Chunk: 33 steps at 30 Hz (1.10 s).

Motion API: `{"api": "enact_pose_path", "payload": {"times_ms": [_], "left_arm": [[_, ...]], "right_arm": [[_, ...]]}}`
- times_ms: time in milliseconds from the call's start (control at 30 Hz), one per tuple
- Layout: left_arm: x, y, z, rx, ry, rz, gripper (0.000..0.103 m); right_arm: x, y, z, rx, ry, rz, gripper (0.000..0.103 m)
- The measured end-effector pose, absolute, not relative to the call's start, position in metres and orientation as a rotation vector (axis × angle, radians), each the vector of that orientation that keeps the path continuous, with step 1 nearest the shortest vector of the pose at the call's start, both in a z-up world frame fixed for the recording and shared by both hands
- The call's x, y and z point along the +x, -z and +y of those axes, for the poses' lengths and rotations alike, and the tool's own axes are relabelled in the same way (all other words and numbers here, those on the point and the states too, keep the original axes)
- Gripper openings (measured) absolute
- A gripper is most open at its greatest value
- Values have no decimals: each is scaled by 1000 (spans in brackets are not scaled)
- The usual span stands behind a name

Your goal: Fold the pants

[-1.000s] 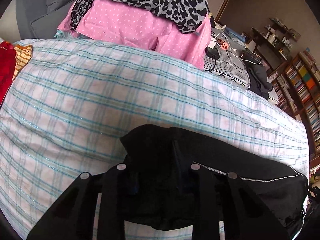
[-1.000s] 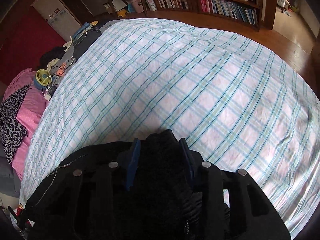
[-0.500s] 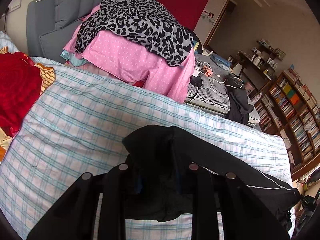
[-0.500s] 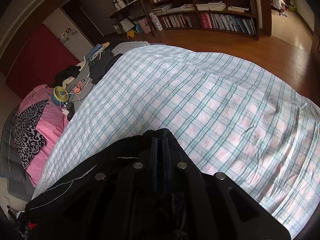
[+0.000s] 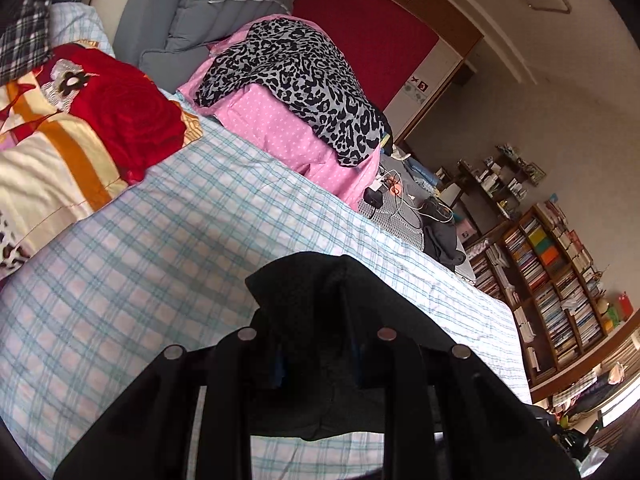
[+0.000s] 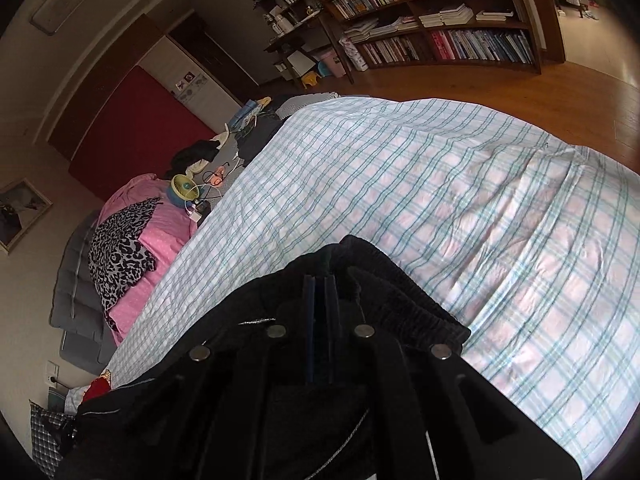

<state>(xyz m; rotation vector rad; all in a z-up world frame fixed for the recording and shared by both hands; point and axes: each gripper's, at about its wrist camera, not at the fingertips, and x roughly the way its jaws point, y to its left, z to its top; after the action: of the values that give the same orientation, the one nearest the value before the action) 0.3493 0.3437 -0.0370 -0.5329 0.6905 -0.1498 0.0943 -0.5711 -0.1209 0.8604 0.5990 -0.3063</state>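
Observation:
The black pants (image 5: pixel 316 292) hang from both grippers above the plaid bed sheet (image 5: pixel 160 248). My left gripper (image 5: pixel 318 356) has black cloth bunched between its fingers, which stand a hand-width apart around the fold. In the right wrist view my right gripper (image 6: pixel 320 300) is shut tight on the pants (image 6: pixel 384 292) at the elastic waistband, blue pads pressed together. The cloth drapes over both grippers and hides the fingertips of the left one.
A pile of pink and leopard-print bedding (image 5: pixel 296 92) and a red floral quilt (image 5: pixel 100 112) lie at the bed head. A small fan (image 6: pixel 182 190) and cables sit beside the bed. Bookshelves (image 6: pixel 440 20) line the far wall over wooden floor.
Both grippers have risen and tilted up, lifting the pants off the sheet. The right gripper's fingers went from apart around the cloth to shut tight on it.

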Motion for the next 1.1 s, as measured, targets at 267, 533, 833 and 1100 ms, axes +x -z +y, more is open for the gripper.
{"api": "enact_pose_path", "payload": {"times_ms": [267,533,833,1100], "left_arm": [[251,88,363,-535,129,754,22],[196,118,371,-445,117,774,21],[177,130,363,-252,94,833,26],[161,107,401,-185,-29,805,26]], "right_arm": [[21,145,-543,862,281,597,4],[-9,166,-530,828,327,639,5],[-23,154,-520,830,502,697,47],[-8,147,-500,955,371,703,53]]}}
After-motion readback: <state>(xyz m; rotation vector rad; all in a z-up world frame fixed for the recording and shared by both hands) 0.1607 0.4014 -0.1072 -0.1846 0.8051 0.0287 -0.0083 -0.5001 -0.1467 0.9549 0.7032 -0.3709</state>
